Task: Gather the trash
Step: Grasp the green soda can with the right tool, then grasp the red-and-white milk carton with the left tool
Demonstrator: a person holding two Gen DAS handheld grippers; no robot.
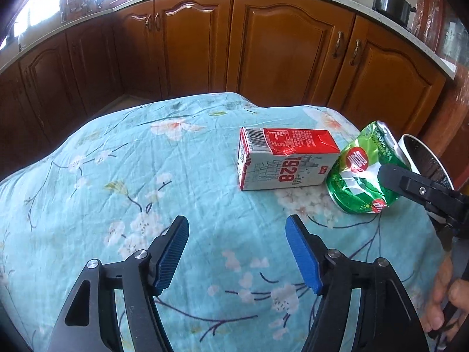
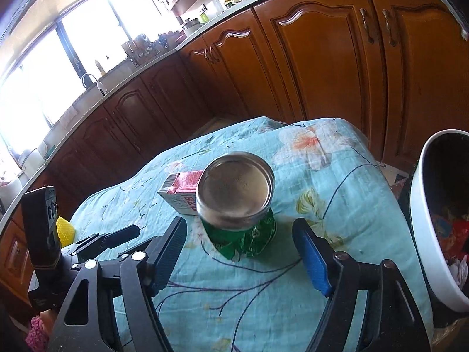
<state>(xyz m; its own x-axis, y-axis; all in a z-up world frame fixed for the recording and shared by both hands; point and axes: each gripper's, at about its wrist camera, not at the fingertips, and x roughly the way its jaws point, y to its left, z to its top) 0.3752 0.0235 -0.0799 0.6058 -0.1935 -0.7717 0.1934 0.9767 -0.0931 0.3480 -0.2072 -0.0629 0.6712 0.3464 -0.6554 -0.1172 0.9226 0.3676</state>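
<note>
Nearest us, our left gripper (image 1: 237, 231) hangs with its jaws spread wide over the floral tablecloth (image 1: 117, 158), holding nothing. Further right on the table lies a red-and-white milk carton (image 1: 281, 158) on its side, its end touching a crushed green can (image 1: 360, 173). Our right gripper (image 2: 240, 234) is likewise spread apart, its fingers flanking that can without touching it. At the far right stands a white trash bin (image 2: 422, 205) with scraps inside.
</note>
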